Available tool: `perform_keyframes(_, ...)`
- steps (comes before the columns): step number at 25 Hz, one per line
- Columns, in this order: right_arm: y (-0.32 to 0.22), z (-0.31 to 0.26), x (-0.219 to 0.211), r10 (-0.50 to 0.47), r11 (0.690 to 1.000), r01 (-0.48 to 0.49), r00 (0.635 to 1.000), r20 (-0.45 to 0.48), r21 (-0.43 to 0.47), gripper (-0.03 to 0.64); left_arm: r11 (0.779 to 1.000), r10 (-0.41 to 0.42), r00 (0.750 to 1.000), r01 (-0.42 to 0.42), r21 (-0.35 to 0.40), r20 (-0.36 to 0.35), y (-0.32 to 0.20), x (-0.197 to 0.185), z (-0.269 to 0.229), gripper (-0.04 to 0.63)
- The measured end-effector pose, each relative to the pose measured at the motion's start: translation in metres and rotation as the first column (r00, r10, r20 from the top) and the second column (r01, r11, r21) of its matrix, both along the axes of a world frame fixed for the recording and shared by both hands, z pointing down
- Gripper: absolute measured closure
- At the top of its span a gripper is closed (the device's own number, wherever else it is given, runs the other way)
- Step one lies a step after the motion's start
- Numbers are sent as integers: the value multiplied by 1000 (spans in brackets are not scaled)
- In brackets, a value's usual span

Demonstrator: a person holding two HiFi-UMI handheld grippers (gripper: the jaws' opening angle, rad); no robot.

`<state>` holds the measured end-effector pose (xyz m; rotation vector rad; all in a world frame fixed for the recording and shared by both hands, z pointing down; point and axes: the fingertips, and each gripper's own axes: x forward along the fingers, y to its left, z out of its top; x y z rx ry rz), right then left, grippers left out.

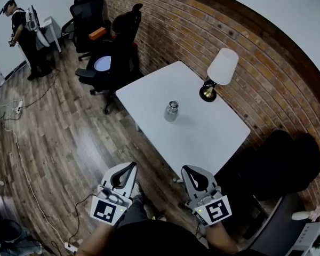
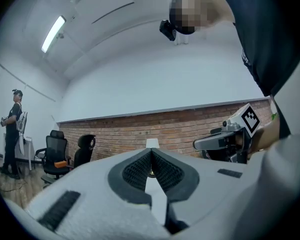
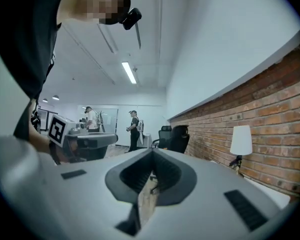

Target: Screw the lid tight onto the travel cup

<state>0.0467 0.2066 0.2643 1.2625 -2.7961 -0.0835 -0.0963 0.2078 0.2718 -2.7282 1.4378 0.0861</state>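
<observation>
I see the white rectangular table [image 1: 202, 137] ahead of both grippers, just beyond their tips. The white-shaded lamp with a brass base [image 1: 220, 71] stands at its far edge, ahead and to the right of my right gripper [image 1: 186, 169]. That gripper is clenched on nothing, and my left gripper [image 1: 132, 166] likewise. The small silver metal travel cup [image 1: 172, 111] stands upright mid-table, well ahead, between the two.

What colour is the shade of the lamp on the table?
White; the lamp shade shows best in the head view.
</observation>
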Motion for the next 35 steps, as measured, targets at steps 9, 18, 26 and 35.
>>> perform_keyframes(9, -79, -15, -61, 93, 996, -93, 995, -41, 11, 603, 995, 102, 993, -102, -2, -60, -89, -51, 1, 572)
perform_keyframes(18, -115, -16, -51, 307, 951, -307, 952, -22, -25, 604, 981, 188, 975, -192, -21, -117, -137, -58, 16, 572)
perform_keyframes(26, -139, -7, -50, 301, 953, -301, 953, -14, -33, 603, 977, 203, 969, -211, -40, -139, -150, -38, 21, 572)
perform_keyframes(35, -163, 7, -28, 322, 946, -321, 947, 16, -38, 603, 978, 206, 975, -209, -26, -87, -174, -25, 12, 572)
